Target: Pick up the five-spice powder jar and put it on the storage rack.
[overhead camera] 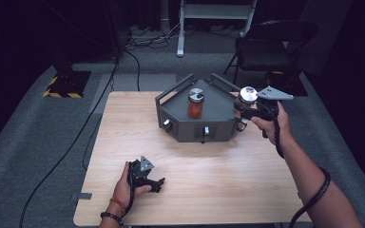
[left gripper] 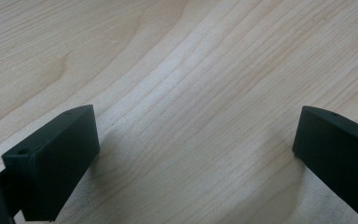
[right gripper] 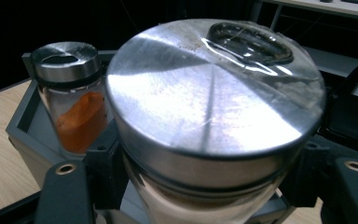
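Two spice jars counted, one grey tray (overhead camera: pixel 218 124), two grippers. The right gripper (overhead camera: pixel 245 105) was clamped on the sides of the held jar (overhead camera: pixel 247 95), which stood upright, long axis vertical, steel lid up, above the tray's right edge. The second jar (overhead camera: pixel 195 104), holding orange powder, stood upright inside the tray, well left of the held one. The left gripper (overhead camera: pixel 158 183) rested on the wooden table (overhead camera: pixel 209 190), jaws wide apart with nothing between them. Behind the table: a folding chair (overhead camera: pixel 271 47) and floor cables (overhead camera: pixel 138 61).
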Demonstrator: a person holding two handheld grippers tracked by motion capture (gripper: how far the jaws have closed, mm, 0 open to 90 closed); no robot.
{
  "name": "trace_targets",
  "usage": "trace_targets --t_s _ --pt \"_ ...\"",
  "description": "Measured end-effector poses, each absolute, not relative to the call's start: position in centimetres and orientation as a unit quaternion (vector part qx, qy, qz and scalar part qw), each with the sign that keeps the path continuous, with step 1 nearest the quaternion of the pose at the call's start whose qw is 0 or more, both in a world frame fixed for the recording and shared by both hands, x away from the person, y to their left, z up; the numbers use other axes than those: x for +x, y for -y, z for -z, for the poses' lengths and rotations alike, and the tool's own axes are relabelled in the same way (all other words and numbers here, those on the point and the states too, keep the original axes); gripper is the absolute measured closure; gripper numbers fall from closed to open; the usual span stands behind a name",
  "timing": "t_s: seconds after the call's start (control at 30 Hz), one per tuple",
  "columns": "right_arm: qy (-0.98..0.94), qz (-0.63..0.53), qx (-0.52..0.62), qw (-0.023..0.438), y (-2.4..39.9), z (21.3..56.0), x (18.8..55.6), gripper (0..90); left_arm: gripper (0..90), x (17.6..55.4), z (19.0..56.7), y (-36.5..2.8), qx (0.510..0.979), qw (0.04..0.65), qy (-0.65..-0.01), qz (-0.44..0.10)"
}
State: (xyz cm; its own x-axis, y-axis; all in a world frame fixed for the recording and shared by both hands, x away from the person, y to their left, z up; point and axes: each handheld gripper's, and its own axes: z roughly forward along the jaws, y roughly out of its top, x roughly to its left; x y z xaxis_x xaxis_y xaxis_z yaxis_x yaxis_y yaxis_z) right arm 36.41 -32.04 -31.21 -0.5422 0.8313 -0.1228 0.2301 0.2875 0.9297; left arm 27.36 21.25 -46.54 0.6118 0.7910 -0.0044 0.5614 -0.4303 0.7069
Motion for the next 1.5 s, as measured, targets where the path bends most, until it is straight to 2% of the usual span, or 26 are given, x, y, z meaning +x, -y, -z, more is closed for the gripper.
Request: trace_targets --t_s 0.47,1.5 --pt "-0.734 -0.481 0.363 0.314 29.7 31.1 39.0 30.7 0.3 27.4 46.5 -21.2 0.829 0.344 -0.408 -0.167" --pt "-0.750 -0.459 0.374 0.295 26.0 34.4 41.5 30.7 0.3 27.4 46.5 -21.2 0.829 0.344 -0.407 -0.167"
